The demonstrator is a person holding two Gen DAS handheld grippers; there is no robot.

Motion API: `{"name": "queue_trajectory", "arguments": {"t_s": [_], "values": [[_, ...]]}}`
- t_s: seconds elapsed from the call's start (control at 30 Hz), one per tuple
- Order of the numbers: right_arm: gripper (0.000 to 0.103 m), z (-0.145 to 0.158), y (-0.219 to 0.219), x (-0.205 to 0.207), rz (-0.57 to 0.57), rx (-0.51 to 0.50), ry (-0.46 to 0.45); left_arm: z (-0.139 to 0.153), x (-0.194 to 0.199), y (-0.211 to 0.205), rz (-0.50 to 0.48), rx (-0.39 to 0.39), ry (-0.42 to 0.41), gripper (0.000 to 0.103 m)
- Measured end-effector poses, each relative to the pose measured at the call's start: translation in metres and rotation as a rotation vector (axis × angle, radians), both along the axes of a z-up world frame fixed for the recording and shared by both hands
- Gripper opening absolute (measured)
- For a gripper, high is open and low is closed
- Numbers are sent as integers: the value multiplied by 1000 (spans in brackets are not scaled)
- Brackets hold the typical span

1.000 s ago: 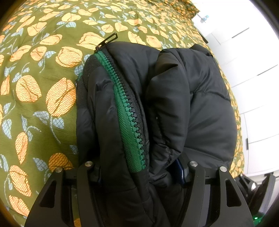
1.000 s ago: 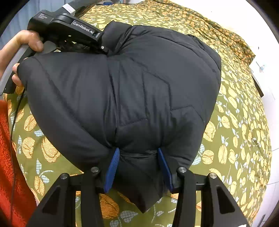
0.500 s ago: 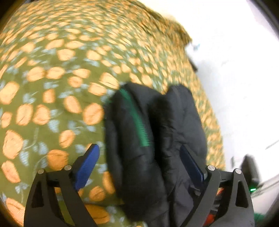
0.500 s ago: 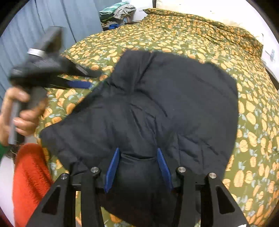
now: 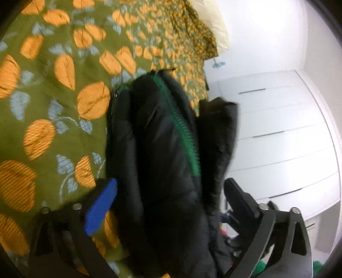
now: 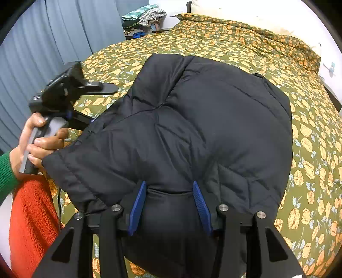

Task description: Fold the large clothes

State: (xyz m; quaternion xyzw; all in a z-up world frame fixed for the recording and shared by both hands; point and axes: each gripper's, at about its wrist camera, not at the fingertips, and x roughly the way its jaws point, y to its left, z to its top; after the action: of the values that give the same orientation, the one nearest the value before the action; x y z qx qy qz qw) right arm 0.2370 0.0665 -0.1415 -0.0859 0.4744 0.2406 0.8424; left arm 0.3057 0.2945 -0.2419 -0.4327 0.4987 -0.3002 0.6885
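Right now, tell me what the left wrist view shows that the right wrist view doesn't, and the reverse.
Only the left wrist view shows the jacket's green zipper and the white drawers. Only the right wrist view shows the blue curtains, the clothes pile, an orange towel and the hand holding the left gripper, whose jaws have just been opening. Both show the black jacket on the floral bedspread; the right gripper clamps it.
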Motion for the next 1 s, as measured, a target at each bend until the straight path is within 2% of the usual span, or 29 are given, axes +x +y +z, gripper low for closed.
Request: {"name": "queue_trajectory", "arguments": {"t_s": [0.13, 0.23, 0.3, 0.37, 0.43, 0.5, 0.57, 0.67, 0.77, 0.87, 0.9, 0.93, 0.97, 1.0], "values": [[47, 0, -2, 0, -4, 10, -1, -15, 10, -11, -25, 0, 43, 103], [47, 2, -6, -2, -6, 37, -5, -12, 13, -21, -46, 55, 32, 103], [48, 7, -16, -2, -14, 85, 3, -9, 15, -29, -79, 119, 33, 103], [51, 17, -37, -3, -38, 203, 37, -5, 18, -32, -92, 140, 45, 103], [70, 26, -68, -3, -85, 310, 44, -6, 21, -33, -107, 142, 59, 103], [79, 26, -108, 1, -160, 384, 51, -7, 23, -34, -132, 144, 58, 103], [79, 13, -148, 8, -244, 434, 90, -8, 32, -37, -144, 154, 62, 103], [80, -27, -192, 21, -308, 549, 219, -9, 35, -46, -154, 179, 60, 103], [80, -70, -193, 36, -275, 682, 338, -8, 42, -59, -168, 205, 58, 103], [83, -87, -178, 55, -253, 773, 357, -7, 41, -65, -152, 209, 70, 103], [83, -90, -175, 62, -254, 784, 351, -5, 41, -67, -142, 217, 71, 101], [81, -90, -172, 67, -256, 783, 343, -1, 44, -73, -142, 223, 56, 94], [78, -87, -168, 71, -249, 768, 325, 5, 41, -76, -147, 215, 36, 74], [71, -79, -165, 71, -235, 743, 294, 13, 37, -78, -141, 238, 22, 65]]}}
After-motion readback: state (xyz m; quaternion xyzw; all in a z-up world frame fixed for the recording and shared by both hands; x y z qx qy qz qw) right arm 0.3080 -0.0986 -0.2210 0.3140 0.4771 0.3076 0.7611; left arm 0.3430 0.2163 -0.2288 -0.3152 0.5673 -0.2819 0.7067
